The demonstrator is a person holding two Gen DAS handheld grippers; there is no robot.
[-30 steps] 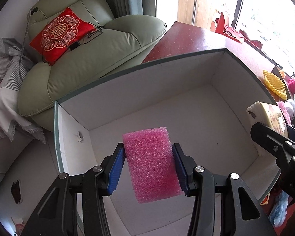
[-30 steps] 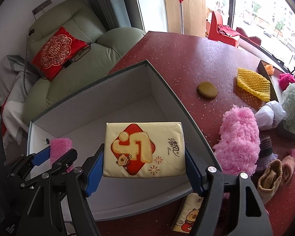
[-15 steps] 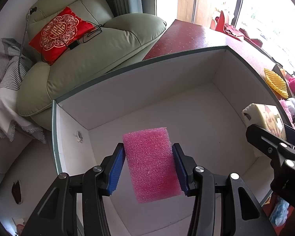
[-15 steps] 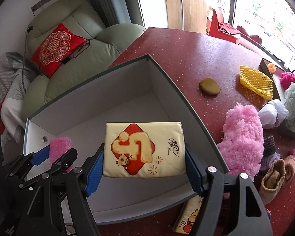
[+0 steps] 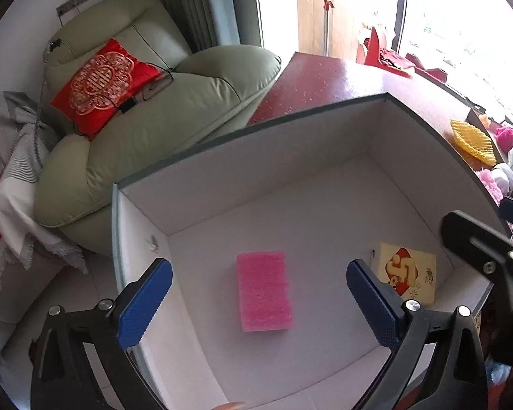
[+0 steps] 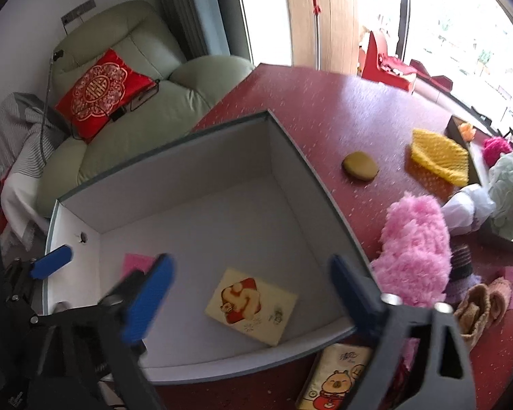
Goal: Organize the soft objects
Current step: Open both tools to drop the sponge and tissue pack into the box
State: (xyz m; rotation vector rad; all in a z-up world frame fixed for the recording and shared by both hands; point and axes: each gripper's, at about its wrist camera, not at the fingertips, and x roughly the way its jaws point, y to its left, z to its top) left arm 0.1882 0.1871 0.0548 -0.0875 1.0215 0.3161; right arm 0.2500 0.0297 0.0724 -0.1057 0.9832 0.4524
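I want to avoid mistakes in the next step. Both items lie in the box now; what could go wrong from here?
1. The left gripper and right gripper, jaws opening, hang inside the box; lifting out carelessly could catch its wall.
2. The sponge and tissue pack lie flat on the floor, leaving less room for the bulky pink fluffy item.

Bright window (image 6: 461, 17) glare top-right, fisheye edges, right view blurred.

Pink foam sponge (image 5: 264, 290) lies flat on floor of white open box (image 5: 290, 157), near left wall. Yellow tissue pack (image 5: 408, 275) w/ red print lies flat nr right wall, apart from sponge.
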